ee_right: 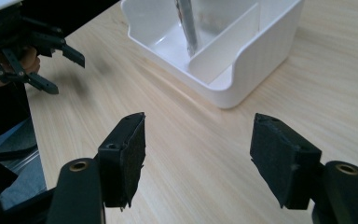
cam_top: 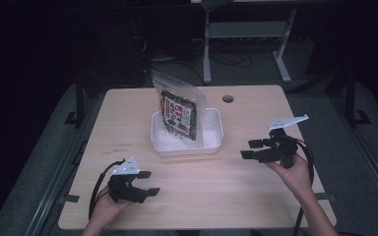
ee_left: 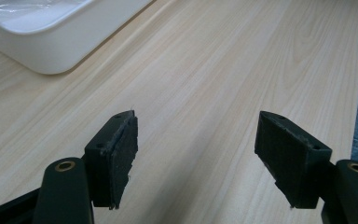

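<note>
A clear snack bag (cam_top: 178, 110) with a dark, red-lettered label stands upright in a white tray (cam_top: 211, 142) at the table's middle; its thin edge (ee_right: 187, 23) shows next to the tray's divider (ee_right: 223, 42). My left gripper (cam_top: 148, 183) hovers open over the near left of the table, well short of the tray (ee_left: 42, 51), with nothing between its pads (ee_left: 121, 149). To the right of the tray, my right gripper (cam_top: 252, 149) is open and empty too, pointing left toward it. In the right gripper view the left gripper (ee_right: 51, 60) appears farther off at upper left.
The light wooden table (cam_top: 256, 196) has a round cable hole (cam_top: 228, 98) at the back right. Beyond the far edge stand a white desk frame (cam_top: 246, 34) and cables on a dark floor. Bare wood lies between both grippers and the tray.
</note>
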Motion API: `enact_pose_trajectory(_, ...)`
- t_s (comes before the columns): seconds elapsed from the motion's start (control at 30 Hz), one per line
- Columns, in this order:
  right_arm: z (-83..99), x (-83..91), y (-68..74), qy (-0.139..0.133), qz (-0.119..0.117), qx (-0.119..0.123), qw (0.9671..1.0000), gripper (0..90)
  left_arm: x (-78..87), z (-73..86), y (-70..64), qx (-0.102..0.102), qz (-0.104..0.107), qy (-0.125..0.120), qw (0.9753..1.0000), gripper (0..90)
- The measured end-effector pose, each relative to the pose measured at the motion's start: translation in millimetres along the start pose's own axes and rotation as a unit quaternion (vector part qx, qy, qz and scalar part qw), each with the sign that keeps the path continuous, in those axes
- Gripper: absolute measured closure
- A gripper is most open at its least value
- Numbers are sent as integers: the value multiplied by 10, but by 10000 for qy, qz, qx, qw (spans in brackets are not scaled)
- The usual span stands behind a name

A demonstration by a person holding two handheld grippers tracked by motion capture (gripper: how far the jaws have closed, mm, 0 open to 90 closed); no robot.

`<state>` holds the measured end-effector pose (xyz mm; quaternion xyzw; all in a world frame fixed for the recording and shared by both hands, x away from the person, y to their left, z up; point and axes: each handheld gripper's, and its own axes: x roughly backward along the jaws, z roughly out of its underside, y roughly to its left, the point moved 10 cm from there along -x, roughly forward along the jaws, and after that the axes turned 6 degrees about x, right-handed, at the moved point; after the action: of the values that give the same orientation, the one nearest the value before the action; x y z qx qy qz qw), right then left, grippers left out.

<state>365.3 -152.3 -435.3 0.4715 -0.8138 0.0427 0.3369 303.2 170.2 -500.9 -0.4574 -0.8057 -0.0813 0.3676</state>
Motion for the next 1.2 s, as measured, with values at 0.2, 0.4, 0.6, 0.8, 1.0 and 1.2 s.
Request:
enact_pose_trajectory(0.2,155,13,-8,21,-8,-98,9999,344,3,0,4,-9,-12,0,10000,289)
enact_pose_trajectory(0.4,313,7,-30,56,-9,-222,9997,344,2,0,11,-33,-35,5,10000,286)
enact_pose_trajectory(0.6,434,1,-26,83,-20,-310,9995,340,-5,7,12,-20,-63,12,10000,274)
enact_pose_trajectory(0.8,540,-22,22,127,-81,-338,9993,340,-8,4,7,-29,-78,4,10000,261)
enact_pose_trajectory(1.0,663,-62,88,149,-192,-407,9989,337,-10,6,2,-39,-93,21,9999,250)
enact_pose_trajectory(1.2,803,-90,167,180,-273,-466,9984,336,-7,2,-8,-96,-138,12,9999,250)
